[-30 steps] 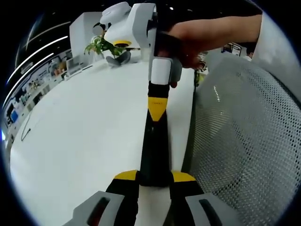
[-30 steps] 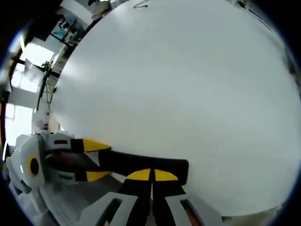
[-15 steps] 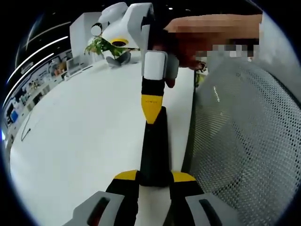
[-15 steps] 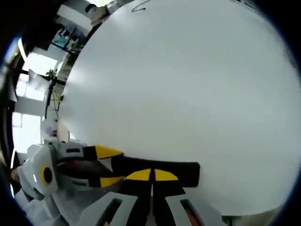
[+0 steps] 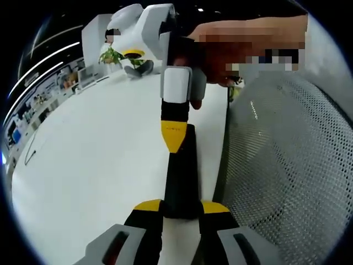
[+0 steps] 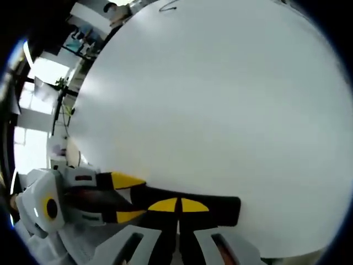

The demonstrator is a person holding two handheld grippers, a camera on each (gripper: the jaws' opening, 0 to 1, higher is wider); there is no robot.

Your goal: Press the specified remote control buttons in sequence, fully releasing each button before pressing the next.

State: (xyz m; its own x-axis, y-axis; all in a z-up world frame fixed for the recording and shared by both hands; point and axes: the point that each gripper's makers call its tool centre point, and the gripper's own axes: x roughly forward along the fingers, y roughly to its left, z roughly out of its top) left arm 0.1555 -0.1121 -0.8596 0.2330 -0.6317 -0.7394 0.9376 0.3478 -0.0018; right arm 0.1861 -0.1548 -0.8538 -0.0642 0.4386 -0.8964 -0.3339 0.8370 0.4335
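Right gripper (image 5: 174,132) has lifted back along the remote (image 5: 181,176), jaws together, while left gripper (image 5: 181,208) stays clamped on it near the counter (image 5: 94,160) edge; off-centre press could twist it loose.

No buttons can be made out on the black remote control (image 5: 180,176); its face is just a dark strip. Its near end is covered by the left gripper (image 5: 181,207), and in the right gripper view part of the remote control (image 6: 182,201) is hidden behind the right gripper (image 6: 177,205). Beyond the remote, the shelves (image 5: 33,105) are too blurred to read.
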